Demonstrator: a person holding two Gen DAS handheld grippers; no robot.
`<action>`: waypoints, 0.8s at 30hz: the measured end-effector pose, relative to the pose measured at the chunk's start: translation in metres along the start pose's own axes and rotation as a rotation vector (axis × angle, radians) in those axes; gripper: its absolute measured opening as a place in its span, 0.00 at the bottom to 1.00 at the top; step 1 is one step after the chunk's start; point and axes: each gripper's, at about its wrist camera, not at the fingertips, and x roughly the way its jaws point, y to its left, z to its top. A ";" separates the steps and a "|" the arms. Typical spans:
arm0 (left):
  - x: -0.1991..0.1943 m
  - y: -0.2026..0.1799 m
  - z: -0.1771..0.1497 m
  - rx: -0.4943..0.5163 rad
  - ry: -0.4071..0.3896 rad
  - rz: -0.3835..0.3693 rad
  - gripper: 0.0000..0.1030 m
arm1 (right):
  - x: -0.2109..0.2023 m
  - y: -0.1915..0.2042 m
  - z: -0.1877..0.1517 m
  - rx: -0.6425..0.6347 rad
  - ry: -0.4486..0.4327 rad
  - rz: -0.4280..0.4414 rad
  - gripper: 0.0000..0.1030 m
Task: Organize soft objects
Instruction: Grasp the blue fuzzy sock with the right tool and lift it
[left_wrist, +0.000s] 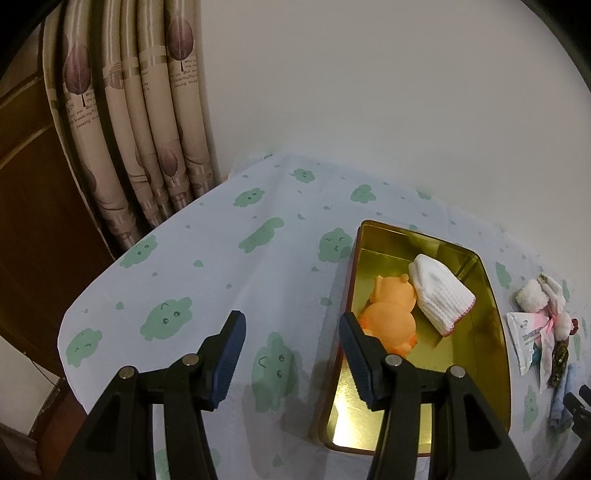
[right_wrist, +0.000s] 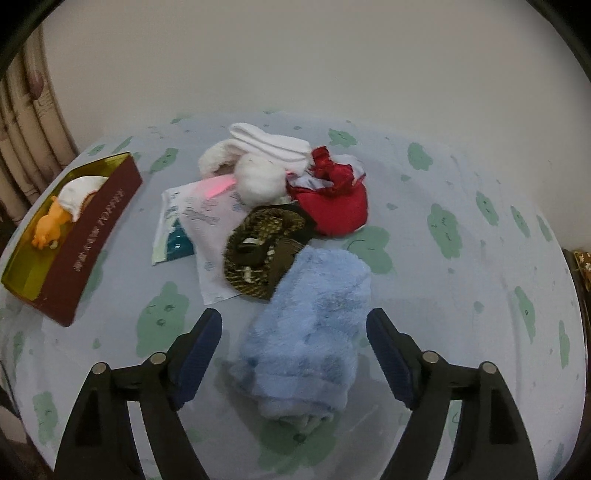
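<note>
My right gripper (right_wrist: 293, 328) is open wide, with one finger on each side of the blue fluffy towel (right_wrist: 310, 325). The pads are not pressing it. I hold it that way so I can squeeze the soft roll from both sides, I think. The towel lies on the bench (right_wrist: 480, 266), at the near end of a little pile: a brown patterned cloth (right_wrist: 264, 251), a red pouch (right_wrist: 334, 203), a white fluffy toy (right_wrist: 258, 181) and white socks (right_wrist: 269, 144), with paper packets (right_wrist: 192, 221) under them.

My left gripper (left_wrist: 291, 332) is open too and holds nothing. It hangs over the near edge of the gold tin (left_wrist: 495, 306). The tin already holds the orange squishy toy (left_wrist: 391, 314) and a white knit glove (left_wrist: 439, 295), snug together at one end. That leaves room for more soft things.
</note>
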 end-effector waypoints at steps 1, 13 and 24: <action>0.001 0.000 0.000 0.001 0.003 0.001 0.52 | 0.003 -0.002 0.000 0.005 0.005 -0.001 0.76; 0.002 -0.004 0.000 0.033 0.006 0.015 0.52 | 0.024 -0.027 -0.012 0.058 0.030 0.019 0.47; -0.019 -0.060 -0.016 0.200 -0.009 -0.077 0.52 | 0.014 -0.057 -0.013 0.059 -0.019 -0.062 0.28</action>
